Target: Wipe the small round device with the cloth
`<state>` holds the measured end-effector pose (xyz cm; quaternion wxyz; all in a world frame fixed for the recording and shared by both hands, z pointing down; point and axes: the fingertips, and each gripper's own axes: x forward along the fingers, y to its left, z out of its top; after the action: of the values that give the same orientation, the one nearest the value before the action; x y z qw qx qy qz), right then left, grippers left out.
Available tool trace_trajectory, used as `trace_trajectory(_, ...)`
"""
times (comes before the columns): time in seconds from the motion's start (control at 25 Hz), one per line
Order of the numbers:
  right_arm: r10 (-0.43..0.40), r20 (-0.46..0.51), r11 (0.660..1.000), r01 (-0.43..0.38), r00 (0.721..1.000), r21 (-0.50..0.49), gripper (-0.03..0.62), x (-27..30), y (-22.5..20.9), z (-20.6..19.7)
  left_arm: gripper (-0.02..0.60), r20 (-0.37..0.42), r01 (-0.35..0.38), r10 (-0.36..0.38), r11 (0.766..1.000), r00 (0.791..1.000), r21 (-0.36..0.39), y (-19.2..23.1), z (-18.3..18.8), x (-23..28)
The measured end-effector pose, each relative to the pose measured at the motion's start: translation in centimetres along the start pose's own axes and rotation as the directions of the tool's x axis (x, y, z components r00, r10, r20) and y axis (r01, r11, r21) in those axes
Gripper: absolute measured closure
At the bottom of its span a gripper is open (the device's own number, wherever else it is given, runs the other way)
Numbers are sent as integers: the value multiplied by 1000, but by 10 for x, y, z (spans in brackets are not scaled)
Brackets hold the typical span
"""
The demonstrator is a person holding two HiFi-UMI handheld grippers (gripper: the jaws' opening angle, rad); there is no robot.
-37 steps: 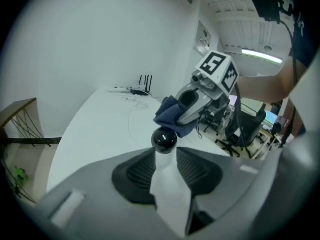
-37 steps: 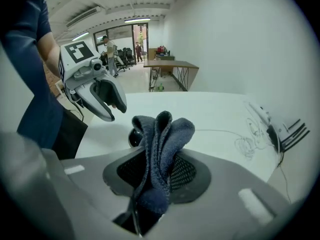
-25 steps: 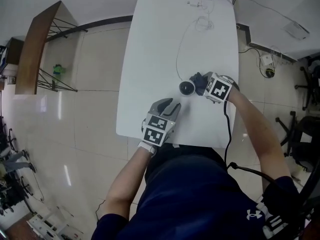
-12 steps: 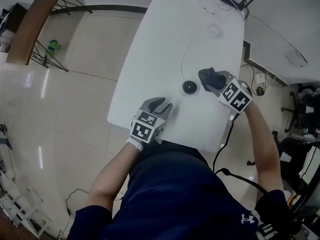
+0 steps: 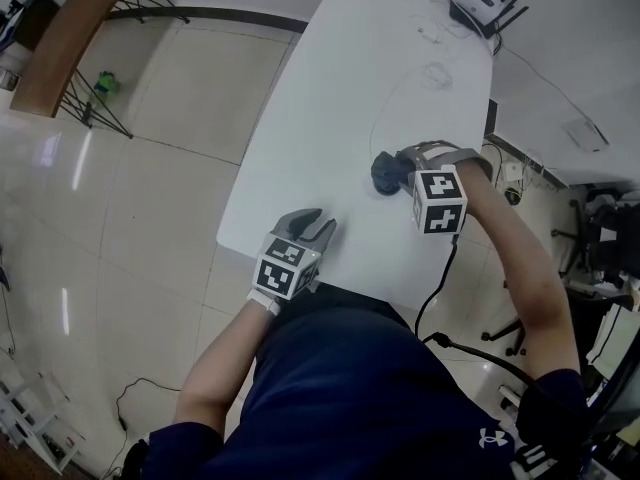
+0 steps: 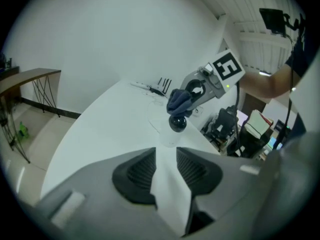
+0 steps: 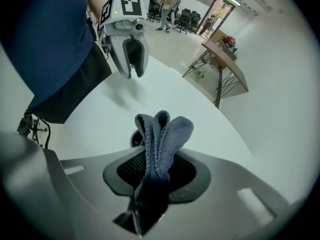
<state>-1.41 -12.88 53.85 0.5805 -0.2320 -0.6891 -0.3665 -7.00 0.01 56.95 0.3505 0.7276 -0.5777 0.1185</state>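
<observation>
Wiping well here comes down to the grip. The cloth (image 7: 161, 134) is pinched firmly between the right tongs (image 7: 157, 156), with its folded lobes sticking out past the tips. Those lobes should be pressed onto the small round device (image 7: 135, 138) and worked around it in little circles, not just dabbed. The device looks small and light, so it'd probably get shoved along the table (image 5: 330, 118) unless it's steadied. The left tongs (image 5: 312, 224) could be used for that, but they're held well short of the device, near the table's close edge. Their jaws are a modest gap apart with nothing between them.

On the views: in the right gripper view the device is mostly hidden behind the cloth, and only a dark sliver is seen just left of it. In the left gripper view it's shown clearly, a glossy black ball on a pale base right beneath the hanging cloth. Whether the two are touching can't be told. Only in the head view is the router (image 5: 478, 6) caught, far beyond both tongs.
</observation>
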Motion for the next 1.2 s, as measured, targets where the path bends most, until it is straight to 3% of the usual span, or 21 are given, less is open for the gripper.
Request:
trace_trajectory(0.36,121,52,990,-124,991,66,476,39,-28,-27,457,-6,-66,65,993,998,-95,19,-15,-23)
trace_trajectory(0.68,226,103,968,-235,969,91,477,98,-20,-39,457,-24,-91,88,984,996,-155,21,-24,-34)
trace_trajectory(0.8,215,112,963,-230,970,138,477,104,-21,-40,457,-17,-79,77,984,997,-162,20,-24,-38)
trace_trajectory(0.92,108,161,940,-154,981,304,477,81,-37,-44,457,-18,-91,89,988,996,-128,27,-26,-36)
trace_trajectory(0.96,55,189,916,-124,980,381,477,68,-40,-45,457,-17,-92,91,989,996,-117,29,-26,-34)
trace_trajectory(1.04,-63,242,836,-81,968,543,477,37,-39,-45,457,-14,-67,66,992,998,-108,26,-20,-29)
trace_trajectory(1.12,-189,270,714,-57,944,698,476,6,-33,-43,462,-11,-14,13,995,1000,-101,18,-8,-23)
trace_trajectory(1.2,-313,291,560,-71,904,825,476,-17,-22,-37,462,-11,31,-32,996,999,-83,12,4,-17)
